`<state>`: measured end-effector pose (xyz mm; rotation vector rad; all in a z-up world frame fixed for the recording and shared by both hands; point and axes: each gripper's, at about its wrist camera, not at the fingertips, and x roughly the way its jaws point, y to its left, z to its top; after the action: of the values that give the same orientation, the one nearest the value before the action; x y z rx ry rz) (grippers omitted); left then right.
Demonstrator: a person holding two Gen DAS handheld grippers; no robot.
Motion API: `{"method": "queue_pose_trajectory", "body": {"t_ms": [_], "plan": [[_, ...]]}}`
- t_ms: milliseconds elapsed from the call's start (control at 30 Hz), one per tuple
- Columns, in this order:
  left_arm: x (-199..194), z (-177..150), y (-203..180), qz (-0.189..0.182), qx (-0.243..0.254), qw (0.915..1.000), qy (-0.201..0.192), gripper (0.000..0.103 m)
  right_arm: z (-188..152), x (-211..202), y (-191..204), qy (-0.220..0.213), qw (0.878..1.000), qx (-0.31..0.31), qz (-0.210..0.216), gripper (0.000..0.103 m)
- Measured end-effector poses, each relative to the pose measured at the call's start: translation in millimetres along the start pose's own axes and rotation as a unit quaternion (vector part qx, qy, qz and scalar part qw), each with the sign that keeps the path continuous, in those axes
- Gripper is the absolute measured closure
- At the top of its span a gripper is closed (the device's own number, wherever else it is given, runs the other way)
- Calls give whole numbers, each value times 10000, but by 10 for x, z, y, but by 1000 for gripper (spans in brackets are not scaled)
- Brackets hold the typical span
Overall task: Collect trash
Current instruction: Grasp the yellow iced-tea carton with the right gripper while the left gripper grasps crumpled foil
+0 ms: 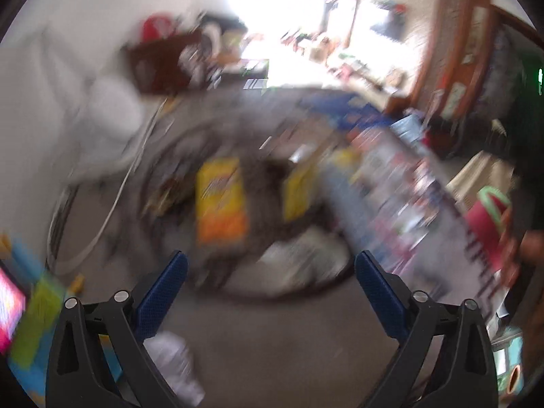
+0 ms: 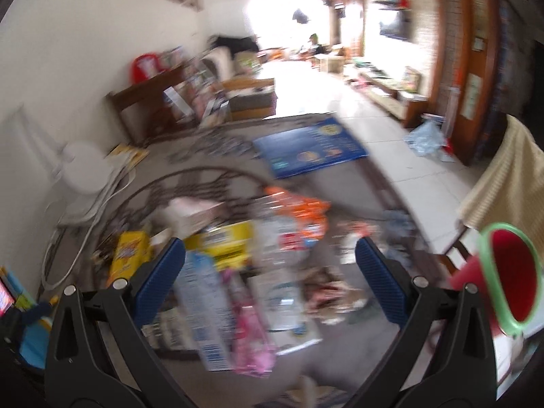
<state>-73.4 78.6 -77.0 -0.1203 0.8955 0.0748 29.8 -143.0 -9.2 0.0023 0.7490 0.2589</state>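
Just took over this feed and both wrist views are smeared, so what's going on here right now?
A person is carrying two handheld grippers over a pile of litter on the carpet. The left gripper is open and empty, aimed near a yellow snack bag. The right gripper is also open, above a clear plastic bottle and a pink wrapper, gripping neither. A red bin sits at the right. Nothing is collected yet.

Through the left wrist camera we get mostly smear: the yellow and orange packet [image 1: 221, 204] on the carpet has print we cannot read, and the pale crumpled thing [image 1: 176, 363] by our left finger is cut off by the lower edge. From the right wrist, the heap of wrappers [image 2: 238, 272] runs together, so we cannot count its pieces. The red bin with the green rim [image 2: 506, 272] is clipped at the right edge.
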Motion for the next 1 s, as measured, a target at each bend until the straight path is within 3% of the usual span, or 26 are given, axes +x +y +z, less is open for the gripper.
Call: {"method": "queue_pose_trajectory", "body": {"t_ms": [167,267,367,533,600,667,733,800,867,900,933,1000], "plan": [[141,-575,620,414,-817,9925,811,27,37,263,583,338,9939,-541,898,4],[254,-749,802,425,-1136,9873,1026,29,75,513,1089,731,9811,-900,1551,4],[332,-842,858,388,-1282,9845,1132,29,28,775,1554,1073,9702,-1227,1792,4],[428,-867,921,404,-1323,9834,1174,32,-185,1238,2033,1704,9587,-1533,1687,6],[439,-861,916,493,-1281,9837,1161,44,-261,1445,2126,1937,9573,-1510,1528,6],[430,-862,953,525,-1318,9830,1166,50,-326,1627,2160,2183,9569,-1356,1351,6],[423,-854,970,531,-1367,9821,1186,51,-375,1767,2177,2352,9562,-1243,1226,6],[413,-850,957,570,-1386,9815,1189,44,-416,1874,2187,2496,9551,-1152,1106,6],[395,-863,933,520,-1455,9807,1199,37,-478,1952,2209,2651,9520,-1149,1014,13],[399,-866,926,503,-1490,9803,1192,34,-498,1980,2209,2702,9507,-1151,994,31],[376,-889,932,491,-1508,9801,1195,33,-528,2004,2206,2766,9490,-1145,990,40],[388,-916,939,482,-1534,9791,1242,33,-541,1978,2160,2732,9490,-1023,1193,40]]}}
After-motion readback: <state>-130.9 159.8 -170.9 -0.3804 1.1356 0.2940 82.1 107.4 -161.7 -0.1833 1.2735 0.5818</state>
